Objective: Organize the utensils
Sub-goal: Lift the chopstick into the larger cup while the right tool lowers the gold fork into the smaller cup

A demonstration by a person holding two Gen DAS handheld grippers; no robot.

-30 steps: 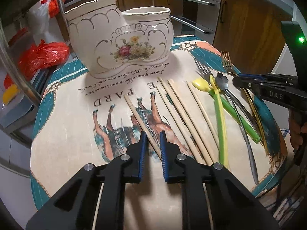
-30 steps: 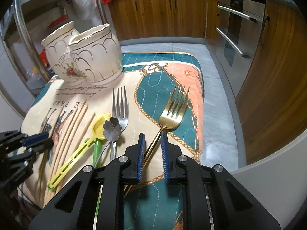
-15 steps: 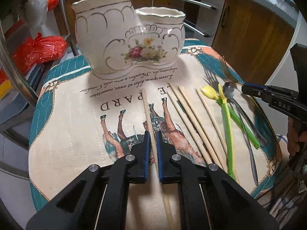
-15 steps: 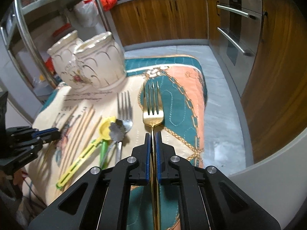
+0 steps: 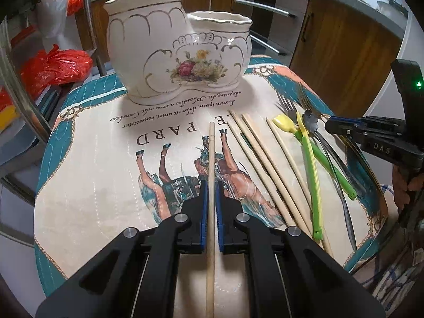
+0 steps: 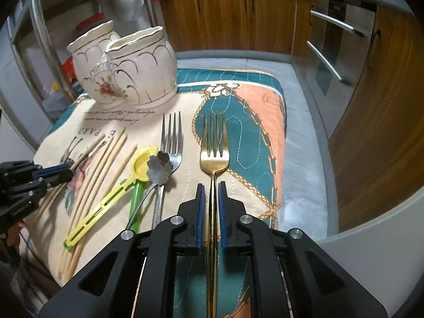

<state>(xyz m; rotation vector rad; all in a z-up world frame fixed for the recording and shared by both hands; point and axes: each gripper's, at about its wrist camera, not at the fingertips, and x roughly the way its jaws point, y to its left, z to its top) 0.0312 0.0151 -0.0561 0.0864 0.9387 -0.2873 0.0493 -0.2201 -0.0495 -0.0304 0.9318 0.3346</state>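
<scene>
My left gripper [image 5: 211,189] is shut on a wooden chopstick [image 5: 211,159] and holds it above the printed cloth, pointing at the white floral two-pot holder [image 5: 180,53]. My right gripper [image 6: 211,193] is shut on a gold fork [image 6: 214,145], lifted over the cloth, tines pointing away. Several chopsticks [image 5: 259,159], a yellow spoon [image 5: 285,123], green-handled utensils [image 5: 312,175], a flower-shaped metal spoon [image 6: 158,169] and a silver fork [image 6: 172,137] lie on the cloth. The holder also shows in the right wrist view [image 6: 127,66].
The cloth [image 5: 106,159] covers a small table. Red plastic bags [image 5: 55,66] and a metal rack [image 5: 16,84] stand to the left. Wooden cabinets [image 6: 230,18] and an oven [image 6: 341,53] lie beyond and to the right, across a grey floor [image 6: 299,122].
Both grippers closed from open, the left on a chopstick and the right on the gold fork, and lifted them. The left has moved closer to the holder.
</scene>
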